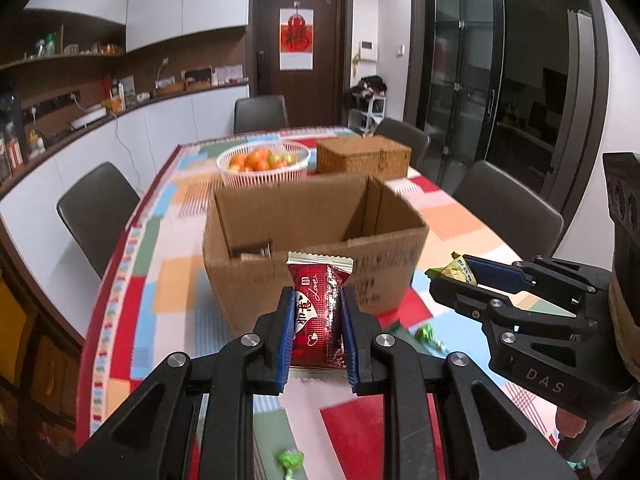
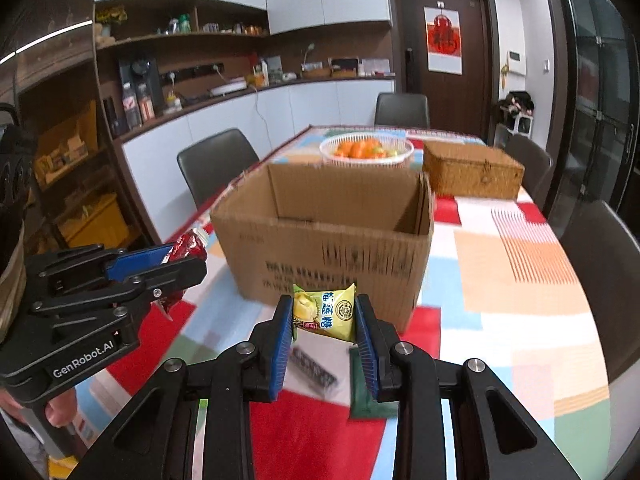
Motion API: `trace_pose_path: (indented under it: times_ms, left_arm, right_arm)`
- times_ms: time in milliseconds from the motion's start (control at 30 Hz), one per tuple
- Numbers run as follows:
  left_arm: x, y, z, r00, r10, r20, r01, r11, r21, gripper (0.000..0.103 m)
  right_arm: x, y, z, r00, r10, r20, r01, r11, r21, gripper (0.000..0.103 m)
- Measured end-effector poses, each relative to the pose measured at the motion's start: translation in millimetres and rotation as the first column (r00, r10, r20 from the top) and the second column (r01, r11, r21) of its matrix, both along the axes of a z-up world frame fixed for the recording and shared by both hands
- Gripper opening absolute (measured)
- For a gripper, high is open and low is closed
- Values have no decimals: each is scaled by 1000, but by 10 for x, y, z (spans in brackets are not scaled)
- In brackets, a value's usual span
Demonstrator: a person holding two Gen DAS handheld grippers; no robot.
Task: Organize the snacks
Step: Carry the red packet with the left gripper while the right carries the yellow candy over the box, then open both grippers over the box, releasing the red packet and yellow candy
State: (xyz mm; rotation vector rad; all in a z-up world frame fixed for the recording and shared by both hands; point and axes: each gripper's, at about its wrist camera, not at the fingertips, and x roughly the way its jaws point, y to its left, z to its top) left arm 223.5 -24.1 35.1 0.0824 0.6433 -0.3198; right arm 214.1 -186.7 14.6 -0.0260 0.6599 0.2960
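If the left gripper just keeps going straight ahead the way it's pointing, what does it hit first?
Most likely the near wall of the cardboard box. The left gripper, shut on the red snack packet, points at that wall below the rim, though the gap is hard to judge.

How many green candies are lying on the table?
2 in the left claw's view: one green candy on the cloth right of the red snack, another green candy near the bottom edge. More may hide behind the claws or the box.
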Motion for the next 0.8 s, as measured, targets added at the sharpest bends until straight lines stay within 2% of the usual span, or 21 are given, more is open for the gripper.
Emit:
trace_pose_path:
  times_ms: [333, 567, 800]
  left_arm:
    - [397, -5, 303, 1000, 2, 28, -2, 1000, -13, 23]
    - [736, -36, 388, 1000, 7, 7, -7, 1000, 8, 23]
    - [1168, -36, 303, 997, 19, -69, -18, 1000, 10, 23]
  right_arm:
    - [349, 28, 405, 997, 6, 74, -6, 1000, 1, 32]
    - [703, 33, 481, 999, 20, 46, -20, 1000, -1, 32]
    - [1120, 15, 417, 1000, 4, -5, -4, 999, 36, 32]
